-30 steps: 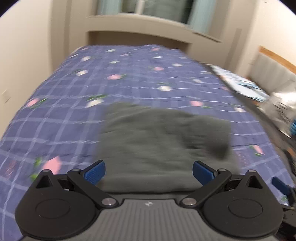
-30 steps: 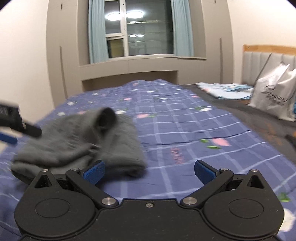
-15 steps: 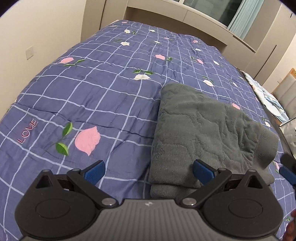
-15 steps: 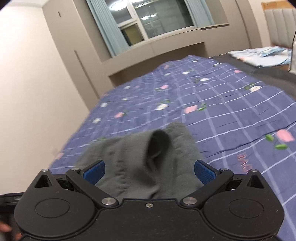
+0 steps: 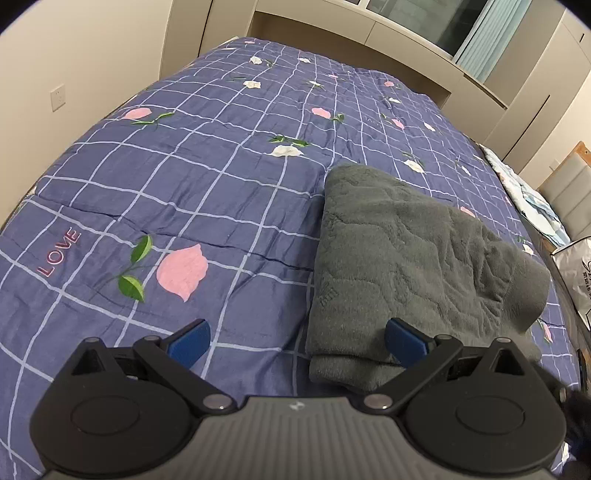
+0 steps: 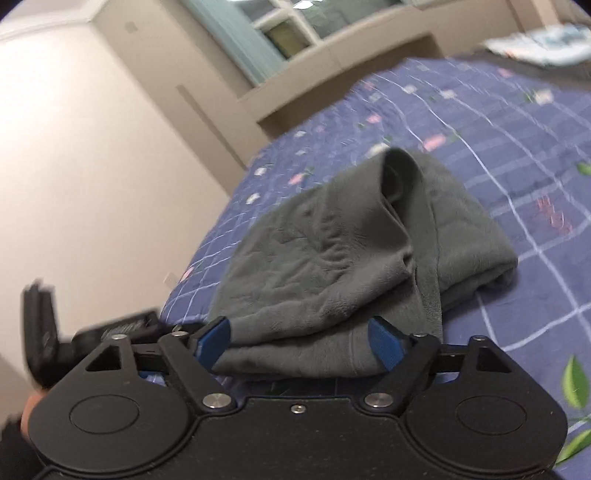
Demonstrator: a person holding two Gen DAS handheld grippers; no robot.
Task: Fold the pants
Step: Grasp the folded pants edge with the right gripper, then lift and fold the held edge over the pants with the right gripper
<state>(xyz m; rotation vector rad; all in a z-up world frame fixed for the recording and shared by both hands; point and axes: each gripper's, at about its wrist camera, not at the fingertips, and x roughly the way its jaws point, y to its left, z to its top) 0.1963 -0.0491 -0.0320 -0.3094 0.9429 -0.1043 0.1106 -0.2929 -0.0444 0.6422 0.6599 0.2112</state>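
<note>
Since a second ago our left gripper (image 5: pixel 297 338) swung leftward, wide open beside the pants (image 5: pixel 413 258), folded on the bed (image 5: pixel 184 166). Our right gripper (image 6: pixel 299 341) has been closing around their soft, thick, limp near edge, grip uncertain.

Left wrist view sharp, evenly lit by soft indoor light; no glare. Bedspread (image 5: pixel 229 177) grid lines bow outward, black vignette at corners, strongest at 10 and 2 o'clock. Faint shadow along pants (image 5: pixel 406 251) at 9 o'clock side. Right wrist view motion-blurred throughout; window (image 6: pixel 295 22) at 12 o'clock smeared.
</note>
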